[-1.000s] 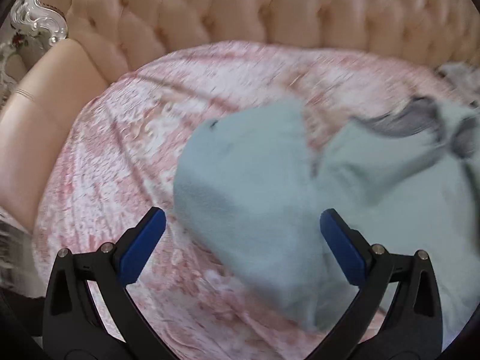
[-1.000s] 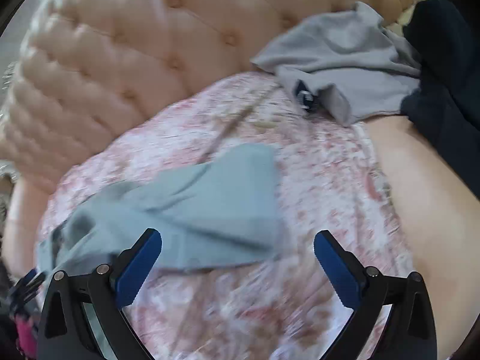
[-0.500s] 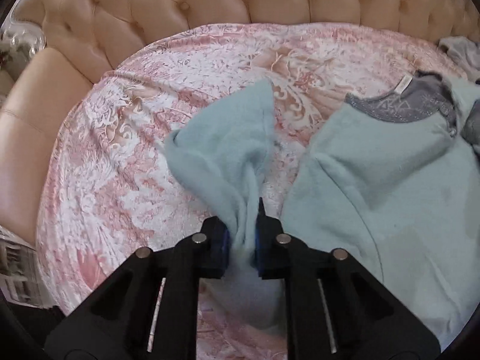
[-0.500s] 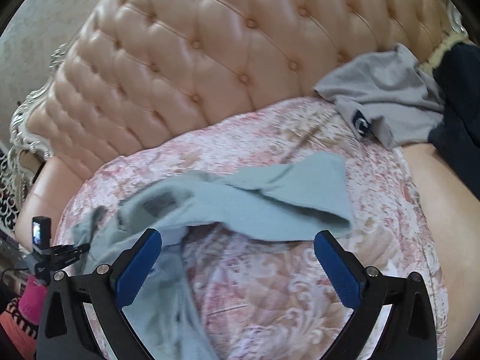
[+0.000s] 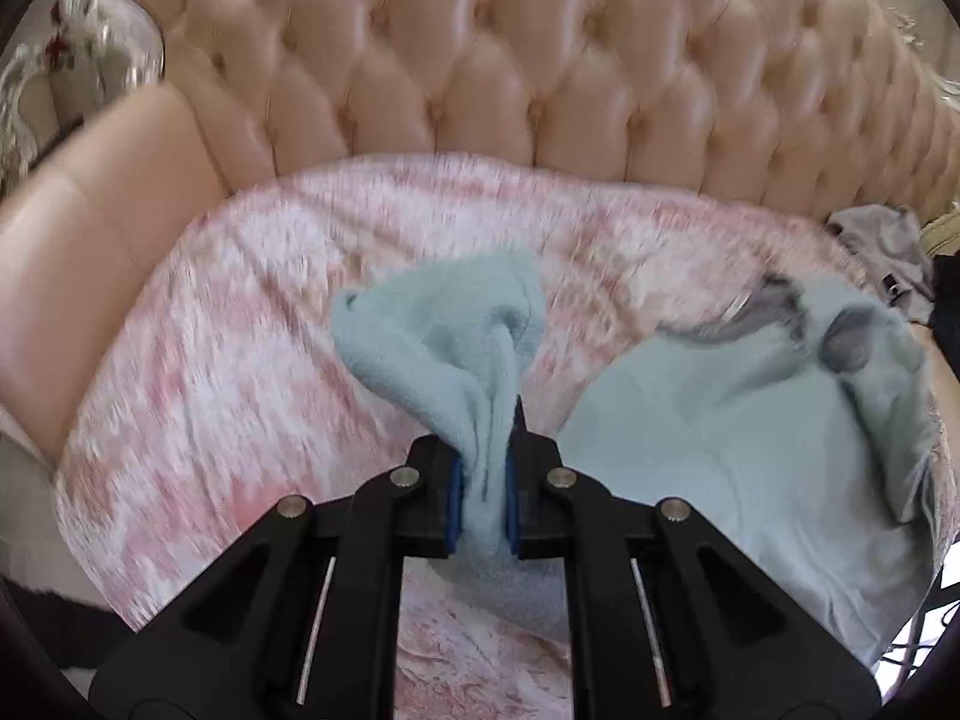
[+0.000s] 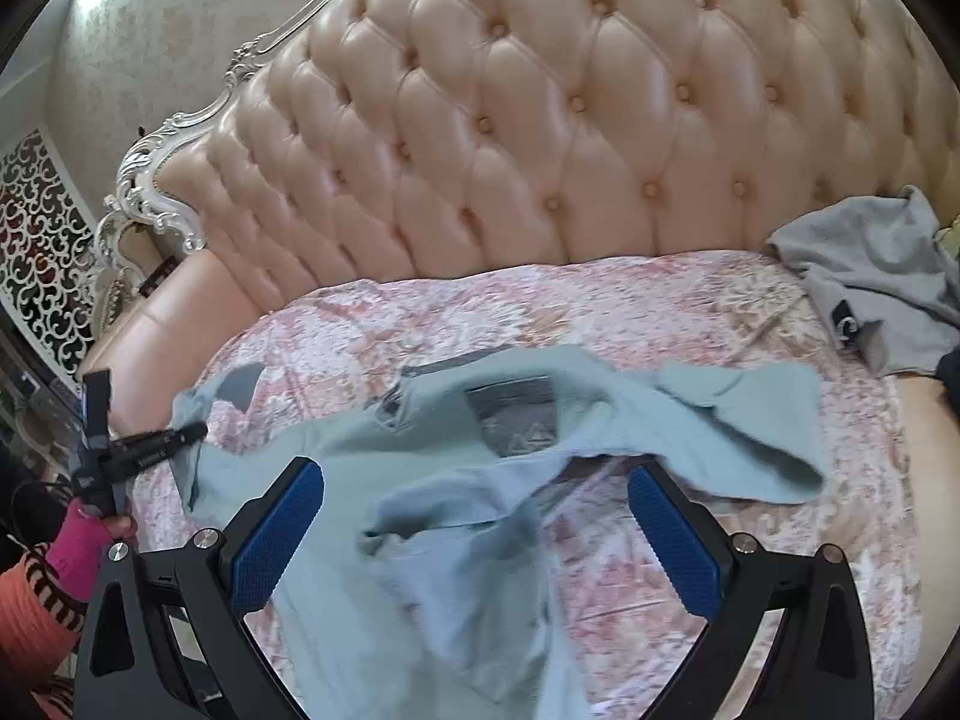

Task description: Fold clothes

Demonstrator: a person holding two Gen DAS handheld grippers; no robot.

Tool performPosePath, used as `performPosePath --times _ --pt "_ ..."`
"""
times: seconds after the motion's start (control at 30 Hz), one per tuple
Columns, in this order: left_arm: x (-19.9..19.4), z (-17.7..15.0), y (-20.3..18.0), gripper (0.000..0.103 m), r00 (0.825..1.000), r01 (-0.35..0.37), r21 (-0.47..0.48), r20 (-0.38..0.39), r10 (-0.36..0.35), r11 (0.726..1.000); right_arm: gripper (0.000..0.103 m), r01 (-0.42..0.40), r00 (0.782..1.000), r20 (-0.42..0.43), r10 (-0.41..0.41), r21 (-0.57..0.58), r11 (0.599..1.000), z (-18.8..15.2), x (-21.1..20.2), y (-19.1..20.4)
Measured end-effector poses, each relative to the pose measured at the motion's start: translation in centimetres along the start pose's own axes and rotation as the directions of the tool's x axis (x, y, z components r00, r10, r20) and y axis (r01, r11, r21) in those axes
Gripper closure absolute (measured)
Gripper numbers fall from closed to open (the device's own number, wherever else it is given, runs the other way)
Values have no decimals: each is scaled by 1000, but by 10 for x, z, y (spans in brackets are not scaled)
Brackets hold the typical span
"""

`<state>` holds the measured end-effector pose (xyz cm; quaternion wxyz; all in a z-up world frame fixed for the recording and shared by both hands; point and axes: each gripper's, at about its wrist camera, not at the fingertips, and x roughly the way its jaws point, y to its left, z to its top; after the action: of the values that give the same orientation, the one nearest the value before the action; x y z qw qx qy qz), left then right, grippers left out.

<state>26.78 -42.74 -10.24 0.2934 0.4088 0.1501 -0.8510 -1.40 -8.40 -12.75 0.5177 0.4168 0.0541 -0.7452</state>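
A light blue shirt [image 6: 456,480] with a grey neck label lies crumpled on the pink floral blanket [image 6: 660,294]. My left gripper [image 5: 483,480] is shut on one bunched sleeve [image 5: 444,336], which it holds raised above the blanket; the shirt's body [image 5: 750,456] lies to its right. In the right wrist view the left gripper [image 6: 192,433] shows at the far left, gripping that sleeve end. My right gripper [image 6: 474,540] hangs open above the shirt's middle, with cloth below its blue pads [image 6: 279,534] but nothing pinched.
A tufted beige sofa back [image 6: 540,120] rises behind the blanket, with an armrest [image 5: 78,252] at the left. A grey garment [image 6: 870,282] and a dark one [image 6: 951,372] lie at the right end. A hand in a pink sleeve [image 6: 78,540] holds the left tool.
The left gripper went from wide open to shut on the sleeve and has lifted it. The right gripper stayed open and pulled back and up, so more of the shirt shows.
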Motion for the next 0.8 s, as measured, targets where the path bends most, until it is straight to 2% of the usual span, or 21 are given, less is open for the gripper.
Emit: performPosePath --times 0.13,0.2,0.27,0.37,0.43,0.47,0.53,0.6,0.67,0.7,0.73,0.8 --pt "-19 50 -6 90 991 -62 98 125 50 993 0 -12 1000 -18 12 0 1000 -3 10 9" --pt "-23 77 7 90 983 -87 97 168 70 992 0 -8 1000 -24 8 23 1000 -4 12 7" --pt "-23 105 20 90 970 -144 104 212 119 984 0 14 999 -31 -13 44 999 -8 13 1" --pt "-11 140 53 90 958 -204 77 223 182 976 0 65 996 -67 -60 73 995 -19 15 -11" --pt "6 149 66 90 952 -248 89 207 226 965 0 83 992 -100 -72 107 991 -27 17 -18" --pt "21 152 74 90 955 -258 94 174 240 961 0 73 991 -118 -57 136 988 -32 20 -23" --pt "60 148 92 90 979 -203 80 32 201 976 0 54 988 -152 -25 189 980 -39 27 -29" --pt "99 129 107 85 980 -178 56 -82 182 982 0 49 983 -181 -4 247 968 -46 38 -31" --pt "134 103 126 75 968 -178 10 -178 177 984 0 14 984 -174 44 319 948 -53 50 -34" --pt "143 88 141 59 970 -157 -53 -195 144 986 1 10 985 -163 50 346 938 -55 55 -36" --pt "143 76 155 30 978 -130 -123 -177 107 984 1 16 988 -148 41 361 932 -55 57 -39" --pt "132 55 183 0 993 -86 -255 -100 62 963 10 53 995 -98 -16 389 920 -50 54 -50"
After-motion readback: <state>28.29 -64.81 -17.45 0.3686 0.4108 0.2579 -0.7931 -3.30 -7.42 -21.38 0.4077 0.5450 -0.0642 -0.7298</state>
